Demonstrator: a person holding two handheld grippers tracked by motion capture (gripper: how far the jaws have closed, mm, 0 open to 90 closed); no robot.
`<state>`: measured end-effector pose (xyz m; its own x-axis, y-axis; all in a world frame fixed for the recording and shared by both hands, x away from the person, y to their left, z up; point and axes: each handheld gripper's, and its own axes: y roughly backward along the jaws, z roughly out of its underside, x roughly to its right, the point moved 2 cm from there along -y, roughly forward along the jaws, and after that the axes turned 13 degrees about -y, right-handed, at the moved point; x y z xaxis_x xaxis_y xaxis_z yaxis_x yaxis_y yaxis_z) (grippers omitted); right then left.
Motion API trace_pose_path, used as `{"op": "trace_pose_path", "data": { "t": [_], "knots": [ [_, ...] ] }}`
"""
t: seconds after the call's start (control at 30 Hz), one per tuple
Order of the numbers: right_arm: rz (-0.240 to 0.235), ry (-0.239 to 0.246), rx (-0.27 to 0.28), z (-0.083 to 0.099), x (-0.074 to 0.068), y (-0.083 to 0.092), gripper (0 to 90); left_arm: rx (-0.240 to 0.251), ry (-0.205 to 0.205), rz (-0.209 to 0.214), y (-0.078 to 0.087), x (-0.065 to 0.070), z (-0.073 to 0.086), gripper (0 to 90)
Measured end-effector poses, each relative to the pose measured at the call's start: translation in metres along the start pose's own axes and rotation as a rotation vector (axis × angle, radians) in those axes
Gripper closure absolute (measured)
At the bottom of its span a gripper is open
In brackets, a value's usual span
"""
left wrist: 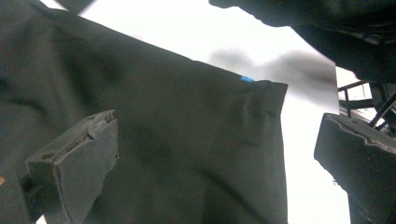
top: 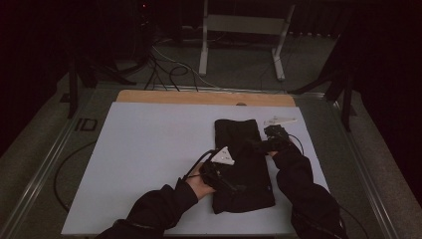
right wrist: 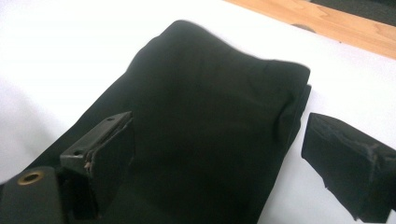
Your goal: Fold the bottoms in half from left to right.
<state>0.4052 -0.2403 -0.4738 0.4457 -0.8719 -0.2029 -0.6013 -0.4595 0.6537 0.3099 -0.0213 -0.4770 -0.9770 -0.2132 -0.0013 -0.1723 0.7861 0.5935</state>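
Where the high view looks down on the table, one folded black garment lies on its white sheet, toward the right half, long axis running away from the person. Two grippers are counted, one per hand. One left gripper sits over the garment's near left part, its grey plate showing pale above it. One right gripper sits at the garment's right edge, farther up the table. Both forearms wear dark sleeves.

Left gripper view: the fingers stand spread wide, nothing between them pressed; the garment lies below them. One small blue tag shows at the cloth's hem, a detail too small to make out from above. A dark sleeve crosses the top of that view.

Right gripper view: the fingers are likewise spread, clear of the cloth, with the garment's folded end and its layered edge visible beyond. One strip of bare wood shows at the table's far edge.
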Motion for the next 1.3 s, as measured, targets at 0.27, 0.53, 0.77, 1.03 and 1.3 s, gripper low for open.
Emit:
{"op": "trace_pose_path", "data": {
  "t": [0.27, 0.53, 0.77, 1.03, 1.3],
  "knots": [
    [-0.025, 0.006, 0.006, 0.021, -0.014, 0.032, 13.4, 0.022, 0.002, -0.086, 0.031, -0.013, 0.019, 0.4],
    [-0.027, -0.002, 0.030, 0.045, -0.027, 0.063, 14.0, 0.017, 0.031, -0.164, 0.064, -0.020, 0.044, 0.4],
    [-0.030, -0.003, 0.022, 0.068, -0.035, 0.080, 25.5, 0.027, 0.071, -0.230, 0.084, -0.023, 0.068, 0.1],
    [-0.043, -0.022, -0.041, 0.094, -0.046, 0.089, 46.1, 0.069, 0.108, -0.281, 0.104, -0.020, 0.090, 0.1],
    [0.083, -0.022, -0.151, 0.118, -0.046, 0.085, 48.6, 0.080, 0.138, -0.306, 0.113, -0.016, 0.103, 0.1]
  ]
}}
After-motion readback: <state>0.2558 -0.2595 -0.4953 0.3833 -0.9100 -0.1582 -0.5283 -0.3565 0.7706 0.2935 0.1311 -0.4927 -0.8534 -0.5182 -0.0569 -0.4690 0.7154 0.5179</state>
